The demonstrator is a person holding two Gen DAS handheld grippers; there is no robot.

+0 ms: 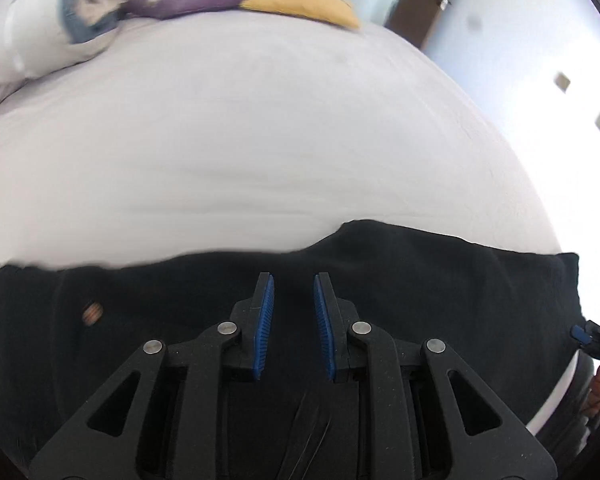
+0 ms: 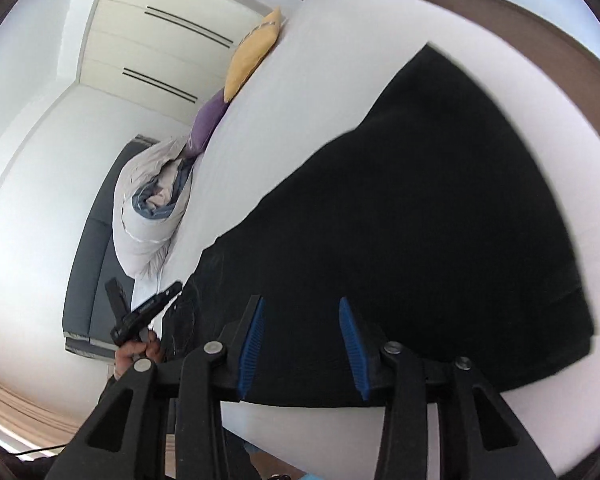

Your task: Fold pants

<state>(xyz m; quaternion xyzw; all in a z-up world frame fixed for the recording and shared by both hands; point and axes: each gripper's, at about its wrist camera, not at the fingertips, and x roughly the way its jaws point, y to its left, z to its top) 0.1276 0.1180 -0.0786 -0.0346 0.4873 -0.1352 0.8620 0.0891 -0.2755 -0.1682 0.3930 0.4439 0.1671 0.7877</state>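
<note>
Black pants (image 1: pixel 380 280) lie flat on the white bed (image 1: pixel 240 140), spread along its near edge. In the right wrist view the pants (image 2: pixel 420 220) run as a wide dark shape from the near edge up toward the far corner of the bed (image 2: pixel 300 100).

Left gripper (image 1: pixel 294 280): jaws apart with a narrow gap, nothing between the blue pads (image 1: pixel 265 320), hovering over the pants near their far edge. Can't tell whether the tips touch the fabric.

Right gripper (image 2: pixel 302 304): jaws wide apart, empty, over the pants near the bed's near edge. Contact with the fabric is not clear either.

Each gripper shows in the other's view: right gripper (image 1: pixel 592 336) at the far right edge just beside the pants' end, left gripper (image 2: pixel 148 312) at lower left by the other end, held in a hand (image 2: pixel 134 354).

A small striped tag (image 1: pixel 92 312) sits on the pants toward the left, blurred.

At the head of the bed: yellow cushion (image 1: pixel 304 4), purple cushion (image 1: pixel 188 0), bundled white duvet (image 1: pixel 40 32) with a blue-grey patch. All well apart from the pants.
</note>
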